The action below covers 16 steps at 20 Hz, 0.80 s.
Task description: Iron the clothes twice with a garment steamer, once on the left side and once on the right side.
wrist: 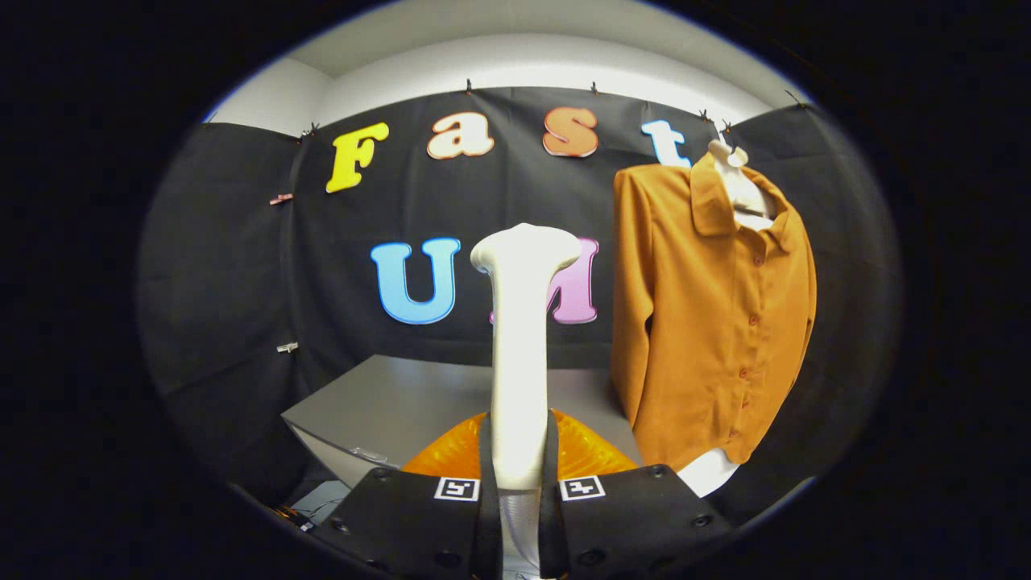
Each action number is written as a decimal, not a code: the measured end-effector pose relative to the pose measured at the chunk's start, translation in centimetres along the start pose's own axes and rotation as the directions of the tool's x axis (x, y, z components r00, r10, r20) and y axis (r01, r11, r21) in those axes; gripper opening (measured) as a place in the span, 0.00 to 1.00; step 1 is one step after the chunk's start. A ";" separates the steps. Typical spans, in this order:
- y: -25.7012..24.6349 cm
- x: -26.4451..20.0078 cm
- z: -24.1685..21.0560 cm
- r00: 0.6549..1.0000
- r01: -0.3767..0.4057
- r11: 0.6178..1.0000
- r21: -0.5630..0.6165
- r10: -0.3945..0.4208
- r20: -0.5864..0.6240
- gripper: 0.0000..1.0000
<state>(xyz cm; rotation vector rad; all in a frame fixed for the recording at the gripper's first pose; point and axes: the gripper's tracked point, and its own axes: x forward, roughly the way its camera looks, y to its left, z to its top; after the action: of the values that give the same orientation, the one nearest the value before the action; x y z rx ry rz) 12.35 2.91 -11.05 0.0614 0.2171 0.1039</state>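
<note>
One grey table (403, 403) fronts black-draped walls, an orange shirt (709, 322) hanging beside it, while the gripper (519, 483) clamps an upright white steamer (519, 338).

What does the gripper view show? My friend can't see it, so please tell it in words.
The gripper is shut on the white handle of a garment steamer standing upright between its fingers. Beyond them to the right, an orange-brown button shirt hangs on a white mannequin torso beside a grey table.

Gripper (519, 483): upright, both fingers (486, 475) closed against the handle of the garment steamer (519, 338), pointing forward.
</note>
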 end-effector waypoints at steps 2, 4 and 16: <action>-1.5 -1.6 1.4 0.998 0.006 1.000 -0.002 -0.005 0.061 0.21; -3.3 -2.7 2.2 0.993 0.012 1.000 -0.004 -0.011 0.113 0.21; -15.9 -2.0 0.7 0.971 0.098 0.994 0.056 -0.108 0.215 0.21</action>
<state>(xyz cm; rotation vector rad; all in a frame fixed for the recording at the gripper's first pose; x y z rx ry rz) 12.05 -13.18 -11.10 0.1058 0.0032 -0.0119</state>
